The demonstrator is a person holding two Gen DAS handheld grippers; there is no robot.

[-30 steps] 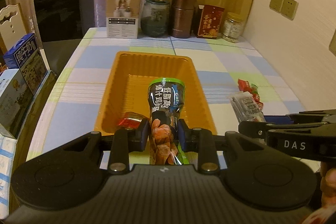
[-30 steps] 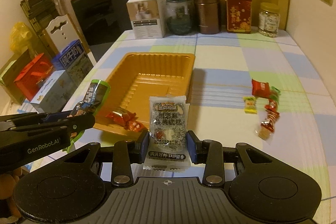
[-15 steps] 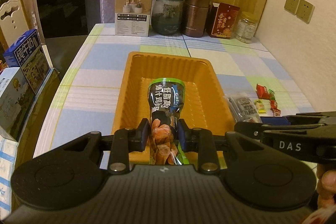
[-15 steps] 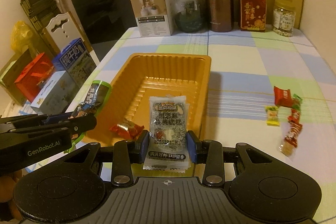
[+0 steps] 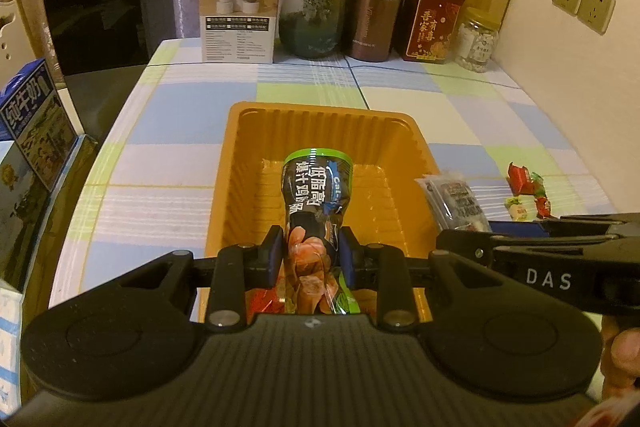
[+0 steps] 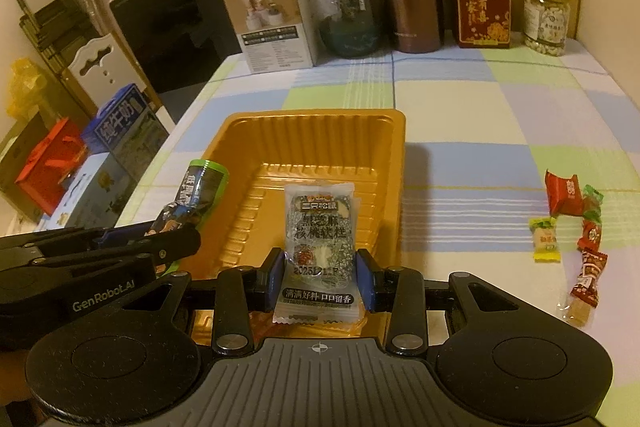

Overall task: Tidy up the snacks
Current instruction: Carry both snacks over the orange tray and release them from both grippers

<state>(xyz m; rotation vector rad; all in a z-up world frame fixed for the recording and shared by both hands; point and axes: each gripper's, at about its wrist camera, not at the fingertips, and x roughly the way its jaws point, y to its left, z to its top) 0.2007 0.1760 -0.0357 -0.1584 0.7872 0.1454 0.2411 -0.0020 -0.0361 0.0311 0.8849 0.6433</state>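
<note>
An orange plastic tray (image 5: 240,163) (image 6: 384,163) lies on the checked tablecloth. My left gripper (image 5: 312,253) is shut on a green-and-black snack packet (image 5: 316,187) and holds it over the tray's near end; the packet also shows in the right wrist view (image 6: 200,187). My right gripper (image 6: 320,273) is shut on a clear sesame-walnut cake packet (image 6: 320,227), held above the tray's near right part; it also shows in the left wrist view (image 5: 456,203). A red wrapper (image 5: 266,303) lies under the left gripper, partly hidden.
Several small wrapped candies (image 6: 576,223) (image 5: 528,191) lie on the cloth right of the tray. A white box (image 5: 240,11), a glass jar (image 5: 312,15), a brown canister (image 5: 376,11), a red box (image 5: 434,25) and a nut jar (image 5: 478,41) line the far edge. Milk cartons (image 5: 32,123) stand left.
Both grippers have moved forward and a little left over the tray with their packets; the tray's near edge and the red wrapper now sit beneath the grippers.
</note>
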